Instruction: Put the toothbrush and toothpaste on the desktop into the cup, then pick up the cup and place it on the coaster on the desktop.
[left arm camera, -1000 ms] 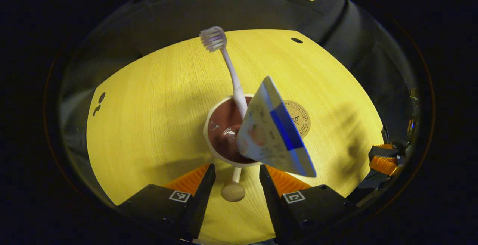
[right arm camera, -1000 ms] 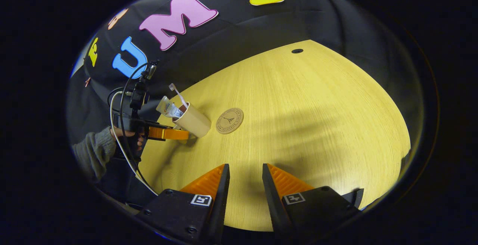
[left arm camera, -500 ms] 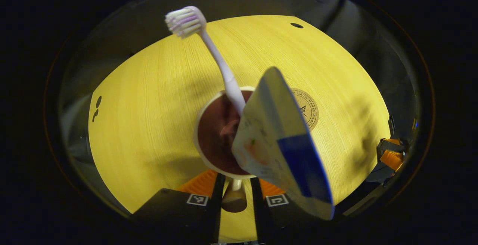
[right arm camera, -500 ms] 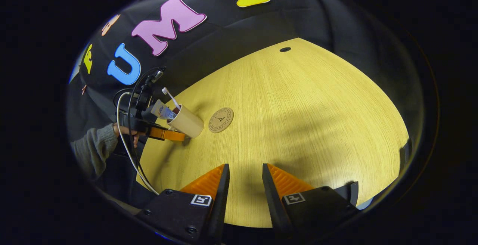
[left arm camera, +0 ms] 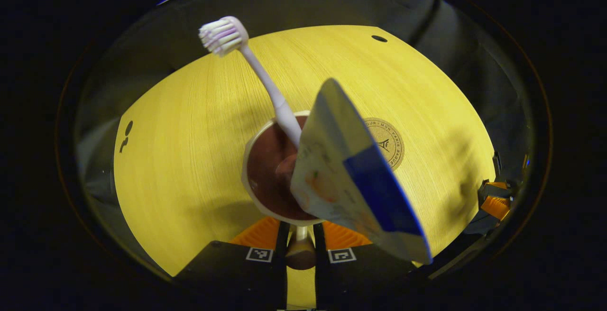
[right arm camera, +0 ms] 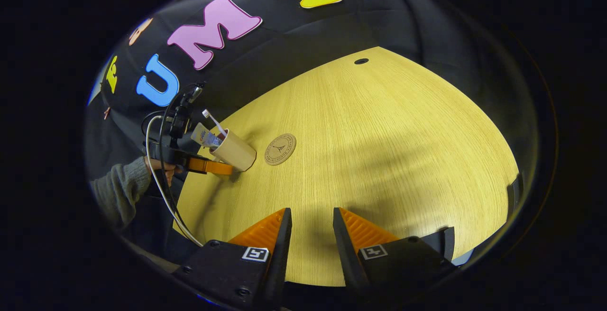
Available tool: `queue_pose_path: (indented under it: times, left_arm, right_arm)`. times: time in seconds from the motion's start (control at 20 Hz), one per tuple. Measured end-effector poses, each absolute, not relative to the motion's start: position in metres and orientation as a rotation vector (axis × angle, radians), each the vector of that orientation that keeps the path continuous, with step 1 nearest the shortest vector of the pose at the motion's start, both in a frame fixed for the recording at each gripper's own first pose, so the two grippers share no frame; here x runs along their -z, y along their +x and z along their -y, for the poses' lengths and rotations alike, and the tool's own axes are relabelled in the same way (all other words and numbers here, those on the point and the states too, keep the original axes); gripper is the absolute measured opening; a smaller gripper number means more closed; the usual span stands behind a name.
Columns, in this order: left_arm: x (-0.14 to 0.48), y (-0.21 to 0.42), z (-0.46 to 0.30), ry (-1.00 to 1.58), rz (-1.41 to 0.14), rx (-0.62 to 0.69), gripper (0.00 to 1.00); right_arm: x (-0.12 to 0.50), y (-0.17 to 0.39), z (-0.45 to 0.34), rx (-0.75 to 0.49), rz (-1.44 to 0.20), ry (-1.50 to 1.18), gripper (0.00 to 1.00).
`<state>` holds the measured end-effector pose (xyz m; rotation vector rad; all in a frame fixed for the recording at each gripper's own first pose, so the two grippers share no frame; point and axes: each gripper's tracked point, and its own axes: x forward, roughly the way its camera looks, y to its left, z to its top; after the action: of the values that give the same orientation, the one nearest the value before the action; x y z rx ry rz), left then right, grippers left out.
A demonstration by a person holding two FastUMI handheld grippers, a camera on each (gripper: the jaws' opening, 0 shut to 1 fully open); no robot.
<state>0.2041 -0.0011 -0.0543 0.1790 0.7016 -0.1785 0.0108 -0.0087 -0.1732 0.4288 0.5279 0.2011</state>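
In the left gripper view, the left hand-held gripper [left arm camera: 299, 235] at the bottom centre has its fingers closed in on the cup's handle [left arm camera: 300, 247]. The cup [left arm camera: 265, 173] sits mid-frame with the toothbrush [left arm camera: 246, 64] leaning to the upper left and the toothpaste [left arm camera: 351, 178] tilting to the lower right, both inside it. The coaster [left arm camera: 386, 135] lies on the desk [left arm camera: 189, 126] just right of the cup. In the right gripper view, the right hand-held gripper [right arm camera: 310, 235] at the bottom centre has its fingers apart with nothing between them, above the desk; at mid-left a sleeved hand [right arm camera: 163, 173] holds the other gripper at the cup, with the coaster just to its right.
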Motion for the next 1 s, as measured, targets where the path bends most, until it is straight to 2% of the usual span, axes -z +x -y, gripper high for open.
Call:
queue_pose_path:
  times: [0.1, 0.15, 0.2, 0.25, 0.3, 0.35, 0.4, 0.45, 0.5, 0.85, 0.9, 0.95, 1.0]
  left_arm:
    - [0.049, 0.201, 0.011, 0.178, -0.696, 0.204, 0.28]
    - [0.047, 0.200, 0.018, 0.182, -0.692, 0.217, 0.32]
    - [0.046, 0.200, 0.024, 0.191, -0.691, 0.227, 0.27]
    - [0.044, 0.201, 0.031, 0.204, -0.687, 0.234, 0.28]
    - [0.043, 0.202, 0.039, 0.216, -0.686, 0.243, 0.32]
    - [0.042, 0.203, 0.048, 0.225, -0.686, 0.253, 0.28]
    - [0.042, 0.205, 0.056, 0.234, -0.686, 0.263, 0.28]
    - [0.041, 0.207, 0.064, 0.244, -0.686, 0.273, 0.32]
    - [0.040, 0.209, 0.071, 0.255, -0.685, 0.282, 0.28]
    - [0.039, 0.220, 0.105, 0.305, -0.692, 0.314, 0.28]
    - [0.040, 0.221, 0.107, 0.307, -0.696, 0.315, 0.32]
    - [0.041, 0.222, 0.108, 0.309, -0.698, 0.316, 0.28]
    - [0.041, 0.224, 0.109, 0.312, -0.700, 0.316, 0.32]
  right_arm:
    - [0.174, 0.012, 0.009, -0.202, -0.529, 0.430, 0.54]
    - [0.174, 0.012, 0.008, -0.202, -0.528, 0.431, 0.54]
    - [0.174, 0.011, 0.009, -0.201, -0.527, 0.431, 0.54]
    - [0.173, 0.010, 0.011, -0.200, -0.526, 0.433, 0.54]
    - [0.173, 0.009, 0.012, -0.199, -0.524, 0.434, 0.54]
    - [0.173, 0.009, 0.013, -0.196, -0.523, 0.436, 0.54]
    - [0.173, 0.008, 0.014, -0.192, -0.521, 0.439, 0.54]
    - [0.174, 0.007, 0.017, -0.187, -0.519, 0.442, 0.54]
    - [0.173, 0.006, 0.019, -0.182, -0.515, 0.444, 0.54]
    - [0.173, 0.007, 0.037, -0.131, -0.498, 0.479, 0.54]
    - [0.174, 0.008, 0.039, -0.127, -0.498, 0.482, 0.54]
    - [0.175, 0.008, 0.040, -0.124, -0.499, 0.485, 0.54]
    - [0.175, 0.008, 0.041, -0.123, -0.499, 0.486, 0.54]
